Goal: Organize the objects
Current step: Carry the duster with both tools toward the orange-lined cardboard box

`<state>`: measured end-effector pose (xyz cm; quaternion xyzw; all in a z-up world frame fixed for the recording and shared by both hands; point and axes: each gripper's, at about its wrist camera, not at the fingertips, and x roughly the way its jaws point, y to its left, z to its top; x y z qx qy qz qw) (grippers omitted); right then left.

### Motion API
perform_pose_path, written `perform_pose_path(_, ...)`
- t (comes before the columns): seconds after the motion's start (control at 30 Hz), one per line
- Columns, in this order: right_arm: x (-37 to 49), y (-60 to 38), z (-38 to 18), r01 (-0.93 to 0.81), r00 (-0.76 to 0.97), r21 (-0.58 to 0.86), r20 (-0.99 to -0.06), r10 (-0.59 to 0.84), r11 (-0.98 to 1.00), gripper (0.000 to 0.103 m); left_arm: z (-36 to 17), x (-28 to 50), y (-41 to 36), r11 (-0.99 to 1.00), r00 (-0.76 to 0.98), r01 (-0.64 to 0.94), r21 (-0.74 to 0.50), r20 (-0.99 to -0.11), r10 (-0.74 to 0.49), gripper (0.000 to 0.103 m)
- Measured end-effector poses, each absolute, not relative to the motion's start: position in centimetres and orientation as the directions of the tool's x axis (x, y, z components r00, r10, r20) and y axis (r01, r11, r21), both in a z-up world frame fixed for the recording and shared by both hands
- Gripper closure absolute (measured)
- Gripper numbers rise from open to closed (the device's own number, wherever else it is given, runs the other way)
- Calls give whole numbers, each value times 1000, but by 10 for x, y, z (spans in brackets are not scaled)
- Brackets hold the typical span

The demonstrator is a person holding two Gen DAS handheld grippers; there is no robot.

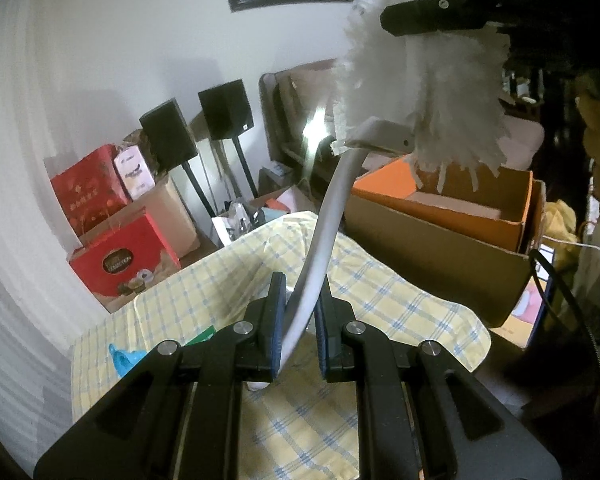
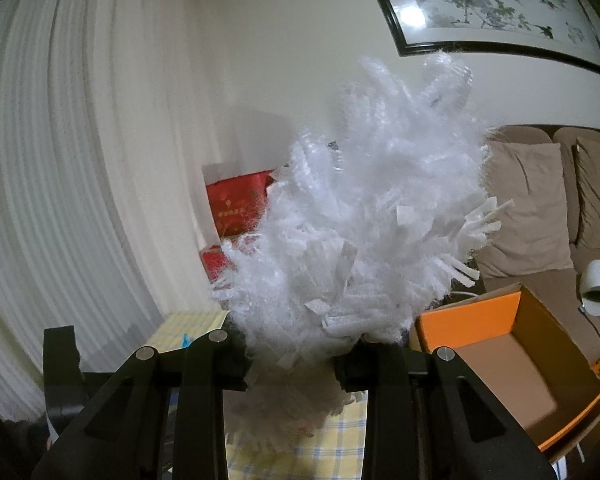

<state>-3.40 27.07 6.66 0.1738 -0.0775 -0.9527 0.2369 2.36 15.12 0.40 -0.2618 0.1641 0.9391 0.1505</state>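
A white feather duster hangs above the table. My left gripper (image 1: 302,292) is shut on its curved white handle (image 1: 332,208), which rises from between the blue pads. The fluffy head (image 1: 428,92) sits up at the right over an orange-lined cardboard box (image 1: 384,188). In the left wrist view my right gripper (image 1: 432,16) reaches in from the top right and presses into the fluff. The right wrist view is filled by the duster head (image 2: 360,220); my right gripper (image 2: 292,360) is shut on its base, the fingertips buried in fibres. The orange box (image 2: 468,316) lies lower right, its inside bare.
A yellow checked cloth (image 1: 380,292) covers the table, with a blue item (image 1: 124,358) near its left edge. Red gift boxes (image 1: 124,264) and two black speakers (image 1: 168,136) stand by the wall. A beige sofa (image 2: 532,200) holds a white device (image 2: 598,288).
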Motion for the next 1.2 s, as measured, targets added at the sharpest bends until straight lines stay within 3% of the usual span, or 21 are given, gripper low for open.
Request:
perform_pose_path(0.6,-38,276,56,398,-847,261,-265,-462,-880,74,15,17,163,-886,-803,-421,195,-535,264,90)
perform_pose_path(1.2,-38,290,61,353,-873,312,-230,-431,-882,74,31,12,192,-845,-800,-479,237,-513,310,90)
